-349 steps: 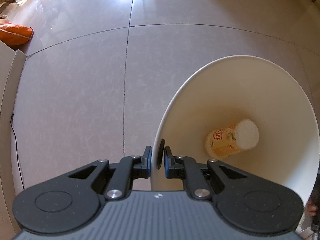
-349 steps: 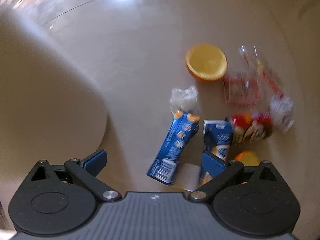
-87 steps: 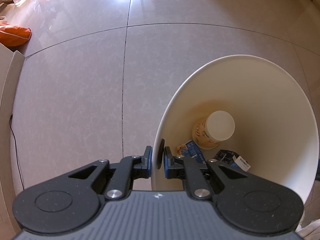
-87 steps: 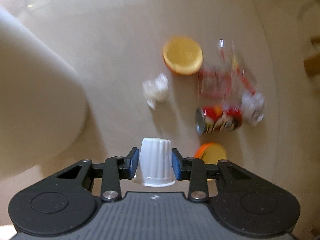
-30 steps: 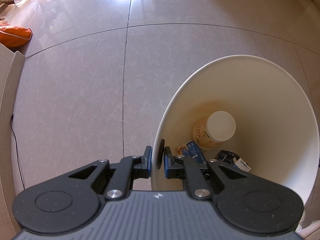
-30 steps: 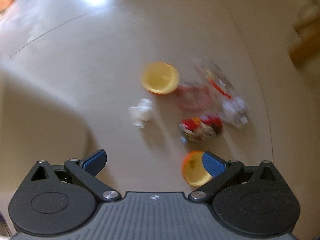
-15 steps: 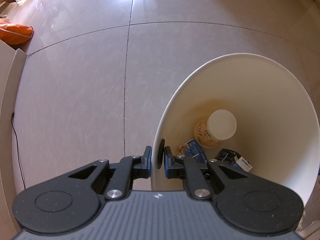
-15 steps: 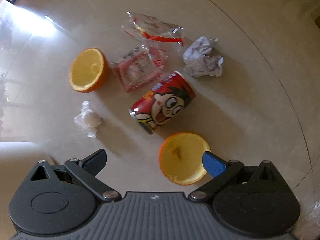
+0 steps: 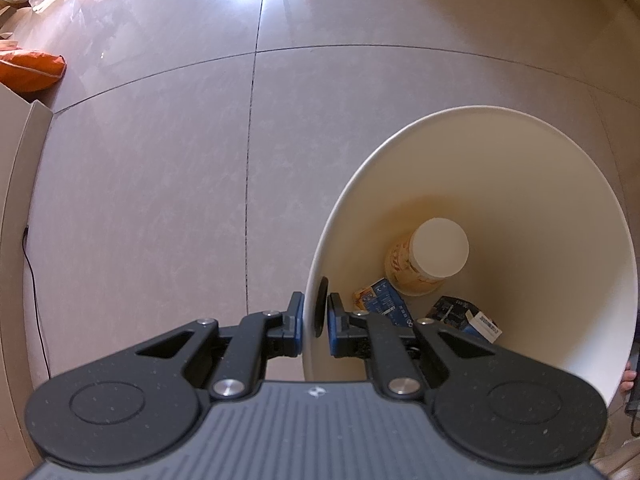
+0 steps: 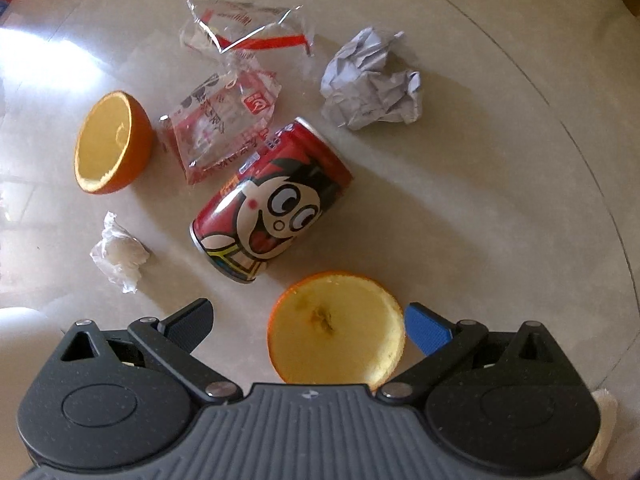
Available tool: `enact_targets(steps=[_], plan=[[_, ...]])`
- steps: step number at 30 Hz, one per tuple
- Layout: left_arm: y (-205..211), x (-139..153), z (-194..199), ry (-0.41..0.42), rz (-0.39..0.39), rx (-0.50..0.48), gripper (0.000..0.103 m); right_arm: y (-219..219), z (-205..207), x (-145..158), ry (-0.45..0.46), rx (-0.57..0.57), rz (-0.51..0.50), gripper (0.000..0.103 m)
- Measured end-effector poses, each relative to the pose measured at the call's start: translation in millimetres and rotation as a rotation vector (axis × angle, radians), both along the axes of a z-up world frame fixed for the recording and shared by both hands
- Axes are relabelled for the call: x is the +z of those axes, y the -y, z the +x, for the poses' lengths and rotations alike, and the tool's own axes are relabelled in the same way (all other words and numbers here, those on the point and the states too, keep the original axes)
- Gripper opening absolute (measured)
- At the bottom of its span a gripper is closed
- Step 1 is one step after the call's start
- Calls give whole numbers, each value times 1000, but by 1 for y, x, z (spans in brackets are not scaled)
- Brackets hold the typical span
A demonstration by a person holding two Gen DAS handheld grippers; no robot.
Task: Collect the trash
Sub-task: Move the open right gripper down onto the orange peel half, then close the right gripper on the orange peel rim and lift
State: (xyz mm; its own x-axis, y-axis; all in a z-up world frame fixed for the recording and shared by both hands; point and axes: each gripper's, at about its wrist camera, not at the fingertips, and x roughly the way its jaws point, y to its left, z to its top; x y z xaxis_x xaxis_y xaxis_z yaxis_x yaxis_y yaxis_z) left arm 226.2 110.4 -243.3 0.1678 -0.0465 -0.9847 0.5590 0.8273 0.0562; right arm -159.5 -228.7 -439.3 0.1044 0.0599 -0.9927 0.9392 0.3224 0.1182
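Observation:
In the left wrist view my left gripper [image 9: 314, 322] is shut on the near rim of a white bin [image 9: 560, 184]. Inside lie a paper cup [image 9: 430, 258] and two blue cartons [image 9: 384, 300]. In the right wrist view my right gripper [image 10: 308, 324] is open low over the floor. A halved orange [image 10: 336, 332] lies cut side up between its fingers, nearer the right one, untouched. Beyond it lies a red cartoon can [image 10: 276, 200] on its side. Further off are another orange half [image 10: 112, 142], two clear red-printed wrappers [image 10: 222, 130], a crumpled paper ball [image 10: 372, 84] and a small white wad [image 10: 118, 256].
The bin's white edge [image 10: 20, 332] shows at the lower left of the right wrist view. A cardboard box side [image 9: 16, 184], a thin black cable [image 9: 34, 292] and an orange bag [image 9: 28, 72] sit left of the bin on the tiled floor.
The right gripper, open and empty, came down and rolled over the trash, so the near orange half now sits between its fingers. The left gripper kept its grip on the bin.

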Motion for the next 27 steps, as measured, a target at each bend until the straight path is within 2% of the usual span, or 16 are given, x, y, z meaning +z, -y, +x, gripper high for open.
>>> enact_targets(steps=[6, 9, 13, 16, 17, 19, 22, 25, 27], plan=[[-3, -2, 2, -4, 1, 8, 10, -11, 6, -13, -63, 44, -17, 100], [-1, -2, 1, -2, 4, 6, 10, -14, 9, -16, -100, 68, -30, 94], [-1, -1, 1, -5, 3, 8, 10, -12, 7, -21, -182, 54, -42, 67], [-1, -1, 1, -3, 7, 8, 10, -6, -2, -19, -179, 15, -33, 56], [-1, -2, 1, -2, 8, 6, 10, -4, -4, -17, -165, 4, -29, 39], [0, -1, 1, -3, 6, 7, 10, 0, -2, -14, -136, -4, 3, 27], [0, -1, 1, -3, 7, 7, 10, -2, 9, -12, -176, 52, 3, 24], [0, -1, 1, -2, 8, 7, 10, -8, 17, -11, -218, 74, 11, 17], [0, -1, 1, -1, 8, 4, 10, -13, 22, -8, -250, 94, 12, 16]])
